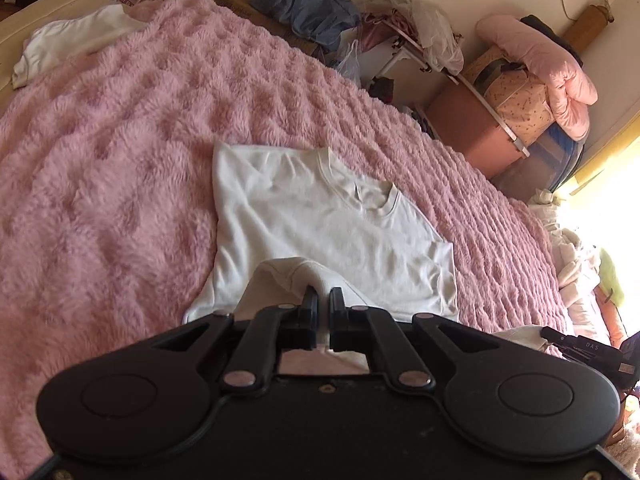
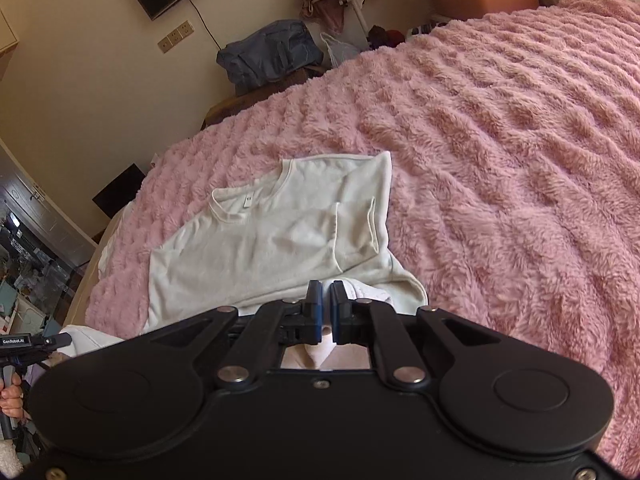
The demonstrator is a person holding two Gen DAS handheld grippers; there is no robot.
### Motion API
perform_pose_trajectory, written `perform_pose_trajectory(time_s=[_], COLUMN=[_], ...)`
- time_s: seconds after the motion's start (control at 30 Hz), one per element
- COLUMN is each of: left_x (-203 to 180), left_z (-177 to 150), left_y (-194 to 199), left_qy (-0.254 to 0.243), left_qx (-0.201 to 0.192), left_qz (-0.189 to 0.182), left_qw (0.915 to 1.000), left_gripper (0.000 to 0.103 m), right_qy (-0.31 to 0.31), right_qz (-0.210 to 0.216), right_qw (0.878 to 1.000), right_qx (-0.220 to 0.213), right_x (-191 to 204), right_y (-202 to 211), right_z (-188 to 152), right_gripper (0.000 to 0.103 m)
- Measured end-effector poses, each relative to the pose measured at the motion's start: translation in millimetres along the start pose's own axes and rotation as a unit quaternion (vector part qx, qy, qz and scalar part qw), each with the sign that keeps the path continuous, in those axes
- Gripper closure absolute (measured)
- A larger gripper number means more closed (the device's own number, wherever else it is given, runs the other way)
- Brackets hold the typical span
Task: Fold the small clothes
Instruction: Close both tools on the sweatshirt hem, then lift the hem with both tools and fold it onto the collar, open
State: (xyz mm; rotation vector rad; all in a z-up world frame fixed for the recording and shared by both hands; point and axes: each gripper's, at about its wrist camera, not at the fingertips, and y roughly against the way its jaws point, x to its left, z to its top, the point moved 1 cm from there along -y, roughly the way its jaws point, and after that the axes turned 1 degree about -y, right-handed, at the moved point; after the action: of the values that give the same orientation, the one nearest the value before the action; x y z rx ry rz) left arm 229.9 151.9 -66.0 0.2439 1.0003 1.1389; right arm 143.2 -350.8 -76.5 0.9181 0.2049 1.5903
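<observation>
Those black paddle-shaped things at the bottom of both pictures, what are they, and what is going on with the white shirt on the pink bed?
They are hand-held grippers, not a robot: a person carries one in each hand, and each has a small camera looking forward along its two fingers. One picture comes from the left gripper, the other from the right gripper, which is why the same bed appears from two angles.

On the fluffy pink blanket lies a white T-shirt, collar away from the cameras, sleeves already folded in. Each gripper is shut on the shirt's near edge, pinching a bit of cloth and raising it off the blanket, probably to fold that end towards the collar.

Another white garment lies at the far corner of the bed. Bags and boxes stand along the wall.
</observation>
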Motion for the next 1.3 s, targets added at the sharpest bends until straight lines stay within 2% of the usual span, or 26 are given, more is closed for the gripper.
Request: perform_pose_trajectory(time_s=[0.23,0.4,0.7,0.87,0.97,1.0,1.07,1.17,1.23,1.3], left_x=[15,38,87,105,112,110,104,93,86,79], left_z=[85,124,145,151,154,156,159,155,143,128], left_y=[-73,-129,-204,-226,-225,-219,-202,-187,-183,-182], left_qy=[0.007,0.022,0.066,0.102,0.118,0.112,0.072,0.031,0.000,-0.031], left_qx=[-0.004,0.008,0.039,0.038,0.021,0.003,-0.031,-0.024,-0.010,0.001], left_qz=[0.006,0.028,0.056,0.055,0.047,0.050,0.060,0.053,0.050,0.051], left_qw=[0.9999,0.9993,0.9955,0.9925,0.9916,0.9924,0.9951,0.9978,0.9987,0.9982], left_gripper=[0.101,0.101,0.101,0.101,0.094,0.084,0.081,0.080,0.075,0.075], right_qy=[-0.028,-0.043,-0.051,-0.057,-0.051,-0.056,-0.049,0.012,0.050,0.074], right_qz=[0.012,0.007,-0.041,-0.060,-0.068,-0.058,-0.047,-0.048,-0.042,-0.039], right_qw=[0.999,0.998,0.998,0.996,0.995,0.995,0.996,0.998,0.998,0.996], right_qx=[-0.041,-0.046,-0.021,-0.025,-0.050,-0.052,-0.049,-0.029,-0.018,-0.012], right_x=[0,-4,-20,-29,-34,-37,-37,-30,-29,-28], right_y=[-70,-132,-228,-255,-260,-261,-258,-253,-250,-249], right_z=[67,101,129,134,138,140,140,134,128,123], right_gripper=[0.097,0.097,0.097,0.101,0.101,0.101,0.101,0.099,0.098,0.092])
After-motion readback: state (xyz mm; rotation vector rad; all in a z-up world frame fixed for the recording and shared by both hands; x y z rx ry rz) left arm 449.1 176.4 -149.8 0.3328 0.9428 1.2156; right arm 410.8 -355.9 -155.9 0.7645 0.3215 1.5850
